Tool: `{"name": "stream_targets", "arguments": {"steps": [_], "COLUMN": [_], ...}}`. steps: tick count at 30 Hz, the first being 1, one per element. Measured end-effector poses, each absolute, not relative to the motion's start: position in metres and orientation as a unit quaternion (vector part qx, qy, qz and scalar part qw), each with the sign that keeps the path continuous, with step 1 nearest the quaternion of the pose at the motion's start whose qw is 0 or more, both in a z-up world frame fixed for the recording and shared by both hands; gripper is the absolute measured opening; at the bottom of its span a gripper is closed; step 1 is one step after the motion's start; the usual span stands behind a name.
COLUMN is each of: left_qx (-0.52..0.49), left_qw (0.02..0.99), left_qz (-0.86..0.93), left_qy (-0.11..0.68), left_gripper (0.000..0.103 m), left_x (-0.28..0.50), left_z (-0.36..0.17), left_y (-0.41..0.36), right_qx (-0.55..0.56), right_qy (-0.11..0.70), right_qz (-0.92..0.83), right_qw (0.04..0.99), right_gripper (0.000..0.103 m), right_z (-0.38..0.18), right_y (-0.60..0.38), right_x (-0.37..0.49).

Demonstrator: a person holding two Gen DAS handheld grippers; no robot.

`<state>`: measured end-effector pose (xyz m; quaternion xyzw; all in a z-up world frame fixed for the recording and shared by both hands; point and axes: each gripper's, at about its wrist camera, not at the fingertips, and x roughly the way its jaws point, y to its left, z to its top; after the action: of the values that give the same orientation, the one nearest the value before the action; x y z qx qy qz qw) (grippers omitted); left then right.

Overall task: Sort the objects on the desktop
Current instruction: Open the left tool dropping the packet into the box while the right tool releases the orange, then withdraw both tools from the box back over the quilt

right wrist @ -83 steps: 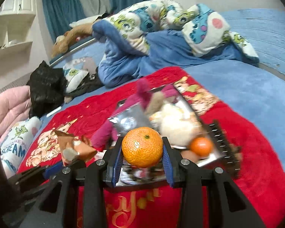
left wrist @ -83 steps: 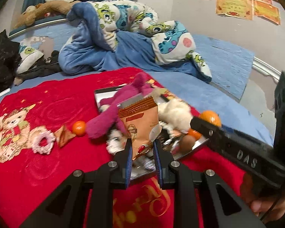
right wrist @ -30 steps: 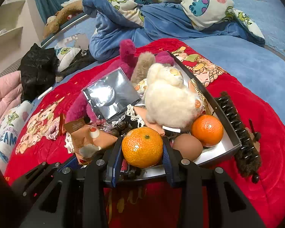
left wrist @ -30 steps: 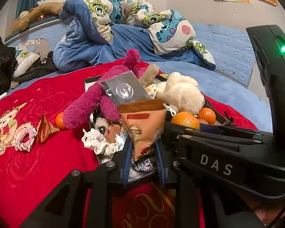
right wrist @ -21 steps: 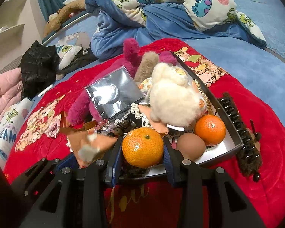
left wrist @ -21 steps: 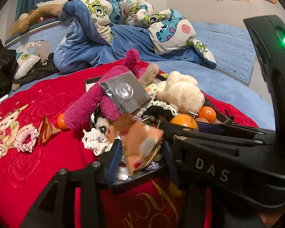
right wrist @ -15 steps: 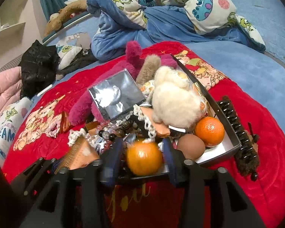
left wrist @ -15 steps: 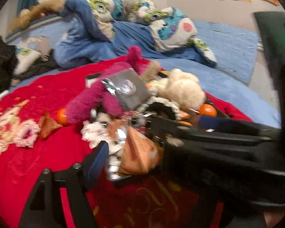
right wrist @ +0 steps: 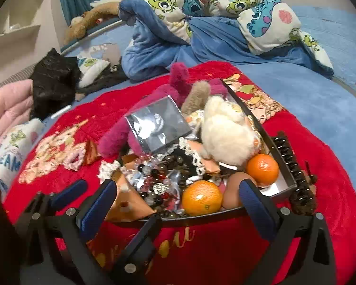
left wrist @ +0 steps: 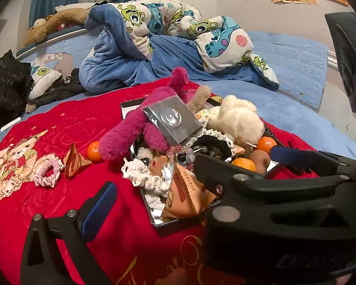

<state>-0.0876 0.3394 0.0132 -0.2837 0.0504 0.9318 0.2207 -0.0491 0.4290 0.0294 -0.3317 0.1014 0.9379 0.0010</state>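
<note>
A black tray (right wrist: 286, 185) on the red blanket is piled with plush toys, beads and fruit. The orange I held (right wrist: 202, 197) lies at the tray's near edge beside an egg (right wrist: 232, 190) and a second orange (right wrist: 262, 169). My right gripper (right wrist: 178, 204) is open and empty just in front of it. The brown triangular packet (left wrist: 185, 194) lies in the tray's near corner. My left gripper (left wrist: 152, 194) is open and empty; its right finger is hidden behind the right gripper's body.
On the blanket left of the tray lie another brown packet (left wrist: 72, 160), a small orange (left wrist: 93, 151) and a pink crochet ring (left wrist: 46, 171). A black comb (right wrist: 296, 171) lies right of the tray. Rumpled bedding (left wrist: 154, 38) lies behind.
Both grippers opened. The orange dropped from the right gripper into the tray, and the brown packet dropped from the left gripper into the tray's near corner. Both grippers drew back slightly.
</note>
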Motion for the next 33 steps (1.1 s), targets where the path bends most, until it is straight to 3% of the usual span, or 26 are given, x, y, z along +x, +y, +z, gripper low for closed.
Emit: {"name": "stream_targets", "arguments": {"steps": [33], "left_qx": [-0.290], "left_qw": [0.198], "left_qz": [0.936], "left_qy": [0.027], "left_gripper": [0.103], "left_x": [-0.093], "left_z": [0.020], "left_y": [0.327], "right_qx": [-0.319], "right_qy": [0.124], "right_qz": [0.939], "right_qw": [-0.020], "right_gripper": [0.103], "right_z": [0.036], "right_y": [0.425], "right_x": [-0.050]}}
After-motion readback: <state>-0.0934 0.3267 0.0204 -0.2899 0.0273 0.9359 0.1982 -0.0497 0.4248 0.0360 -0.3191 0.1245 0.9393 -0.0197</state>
